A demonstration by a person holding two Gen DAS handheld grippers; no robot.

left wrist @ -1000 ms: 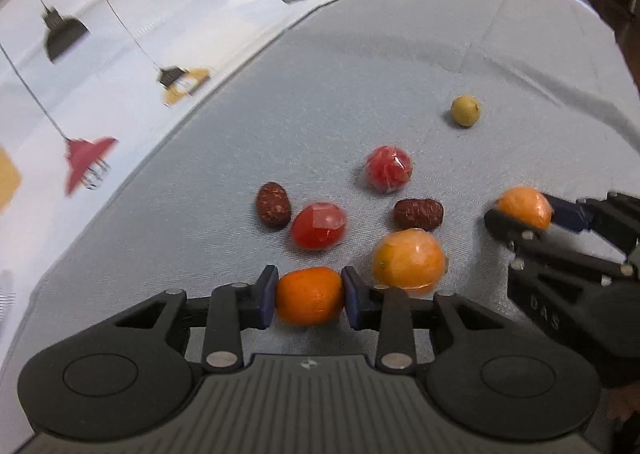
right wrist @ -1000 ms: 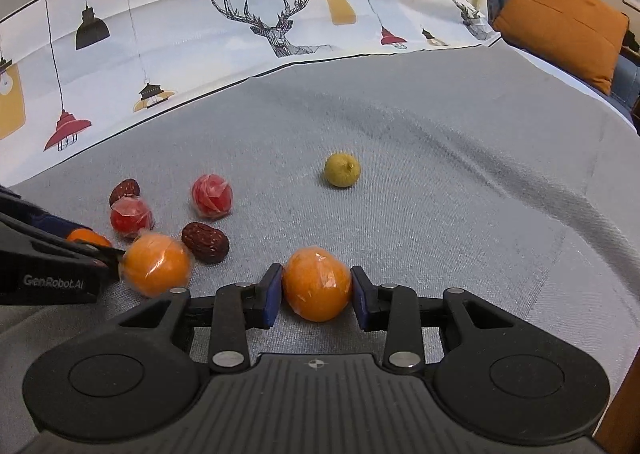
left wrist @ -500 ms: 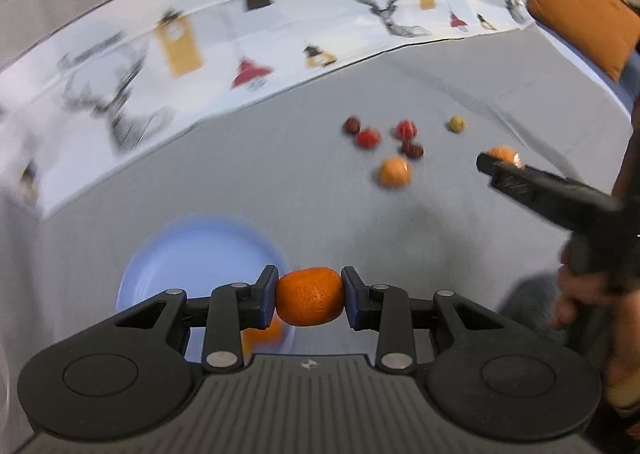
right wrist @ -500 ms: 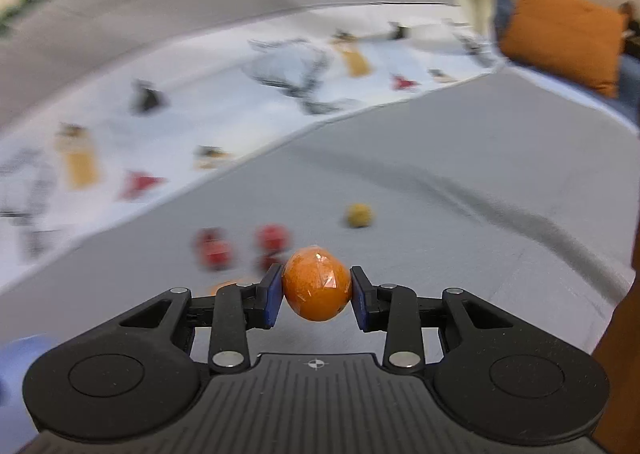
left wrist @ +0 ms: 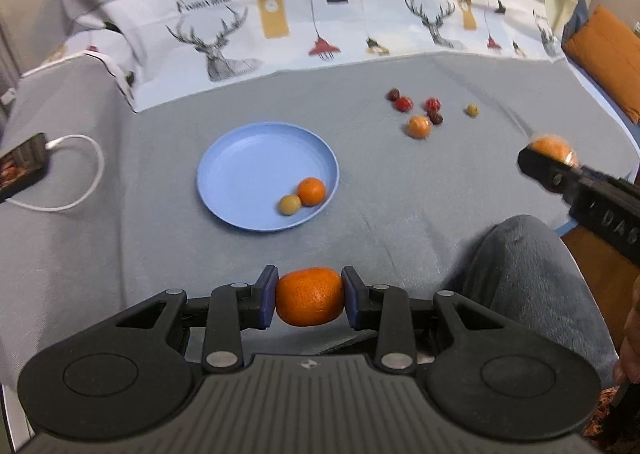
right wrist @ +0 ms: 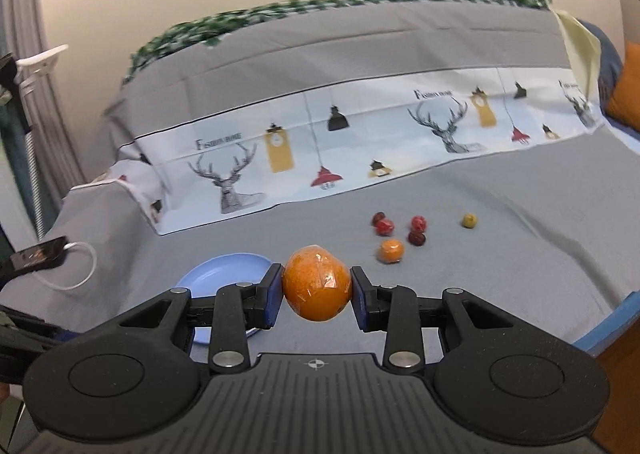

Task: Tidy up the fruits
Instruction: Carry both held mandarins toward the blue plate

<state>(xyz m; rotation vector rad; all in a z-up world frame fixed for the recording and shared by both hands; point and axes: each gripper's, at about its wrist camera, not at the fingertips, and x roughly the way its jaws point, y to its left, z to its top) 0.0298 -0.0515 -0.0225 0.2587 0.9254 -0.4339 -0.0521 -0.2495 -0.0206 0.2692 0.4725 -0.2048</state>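
Left wrist view: the left gripper (left wrist: pixel 309 302) is clenched on a bare mandarin (left wrist: pixel 309 296), its blue pads pressed against both sides of the fruit, which hangs above the grey bed cover (left wrist: pixel 400 189) near the person's knee (left wrist: pixel 532 274). The blue plate (left wrist: pixel 232 157) lies ahead on the bed and holds a small orange (left wrist: pixel 311 191) touching a yellow-green fruit (left wrist: pixel 289 204) at its near right rim. Well beyond the plate, the loose fruits (left wrist: pixel 420 111) remain in a small cluster. At the right edge the right gripper (left wrist: pixel 550 159) shows side-on, carrying an orange fruit. A phone on a white cable (left wrist: pixel 24 165) lies off to the left, clear of the path.

To do the step well, the left gripper would best travel over the bare left part of the plate, come low, and only then let go, so the mandarin neither rolls off nor knocks the two fruits already there.

Right wrist view: the right gripper (right wrist: pixel 317 294) grasps a wrapped orange (right wrist: pixel 317 282), the pads tight on its shiny film. The plate (right wrist: pixel 216 274) sits below and to the left, partly hidden behind the left finger; the cluster (right wrist: pixel 400 234) lies farther right.

Since both hands aim for the same plate, they would likely do well to take turns, the left releasing first. The film looks slippery, so a firm grip until low over the plate seems wise.
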